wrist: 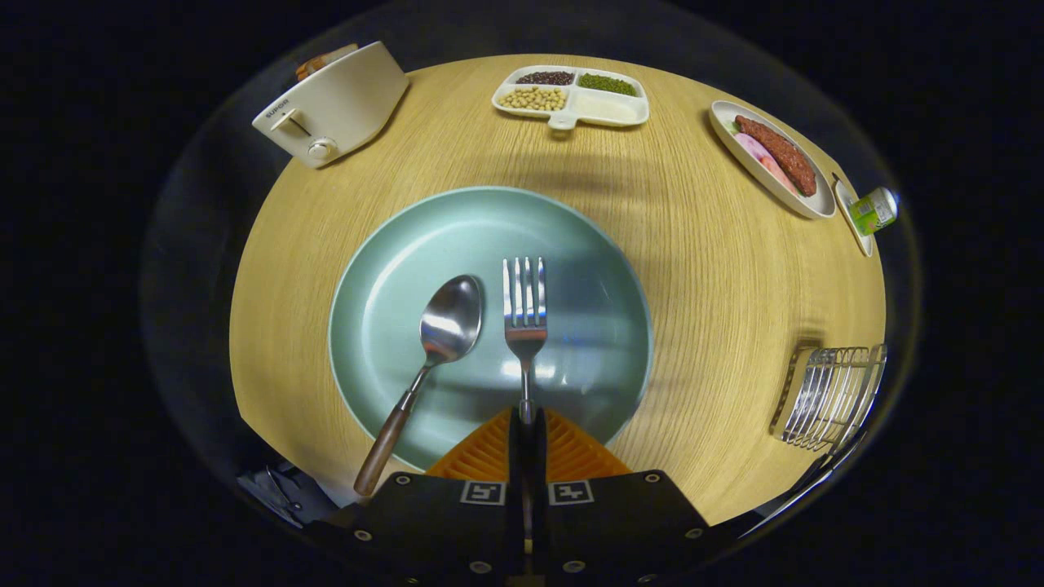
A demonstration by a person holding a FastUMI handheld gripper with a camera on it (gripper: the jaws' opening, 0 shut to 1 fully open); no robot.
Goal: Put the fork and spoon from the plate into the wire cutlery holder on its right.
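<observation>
A pale green plate (603,269) lies on the round wooden table just ahead of the fingers. On it a metal fork (524,314) points away from me, tines far. Its handle runs back between my two fingers, and my gripper (527,424) is shut on it. A spoon (444,330) with a wooden handle lies left of the fork, bowl on the plate, handle slanting back over the plate's near rim. The wire cutlery holder (832,395) stands to the right of the plate near the table's edge.
A cream toaster (330,106) stands at the far left. A divided tray of beans (571,96) is at the far middle. A plate with sausages (771,155) and a small green bottle (874,209) are at the far right.
</observation>
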